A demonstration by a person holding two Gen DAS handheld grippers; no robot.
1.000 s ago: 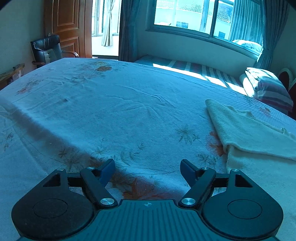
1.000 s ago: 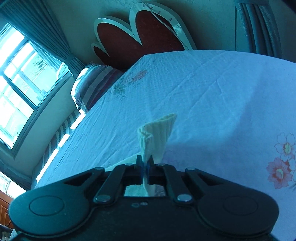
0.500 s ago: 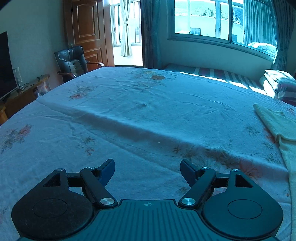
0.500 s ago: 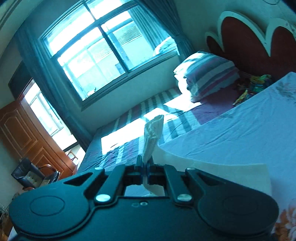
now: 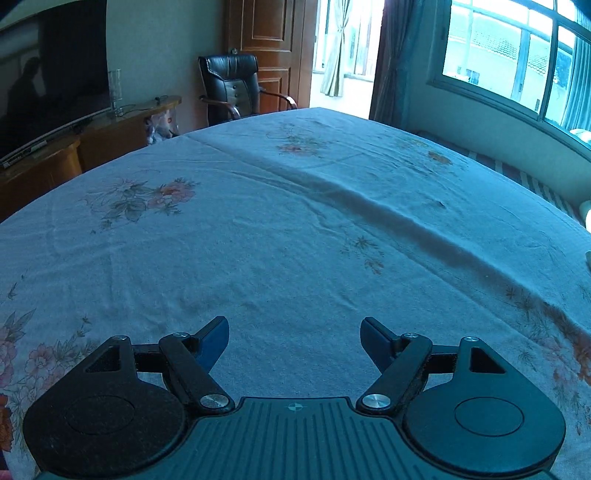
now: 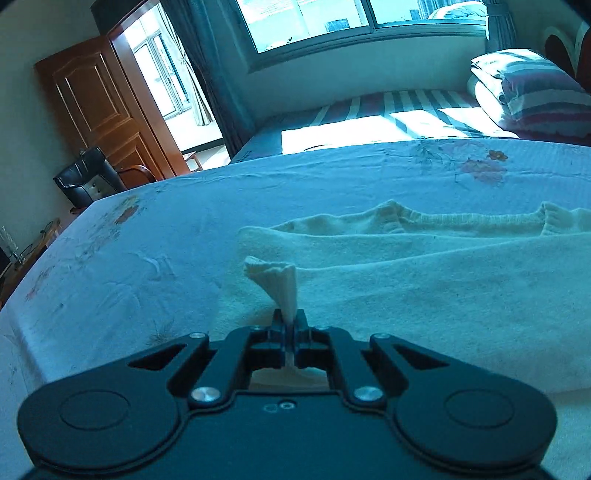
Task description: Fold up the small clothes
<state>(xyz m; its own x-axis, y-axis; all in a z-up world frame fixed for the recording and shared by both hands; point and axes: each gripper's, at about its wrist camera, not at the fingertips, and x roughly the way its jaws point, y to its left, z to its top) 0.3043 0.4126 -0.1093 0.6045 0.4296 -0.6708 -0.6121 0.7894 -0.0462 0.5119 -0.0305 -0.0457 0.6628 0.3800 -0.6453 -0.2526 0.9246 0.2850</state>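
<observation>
The cream knit garment (image 6: 424, 280) lies spread on the bed (image 6: 155, 236), its ribbed hem toward the window (image 6: 332, 22); its right part runs out of frame. Your right tongs (image 6: 290, 325) are closed tight on a pinched ribbed corner of it, which fans up above the fingertips. Bare floral sheet lies open to the left, as far as the bed's edge. Your left tongs (image 5: 294, 338) stand wide apart, holding nothing, angled down over empty sheet crossed by a long crease (image 5: 406, 229). Beyond that bed edge stand a leather chair (image 5: 231, 88) and a wooden door (image 5: 269, 48). The garment barely enters the left view.
</observation>
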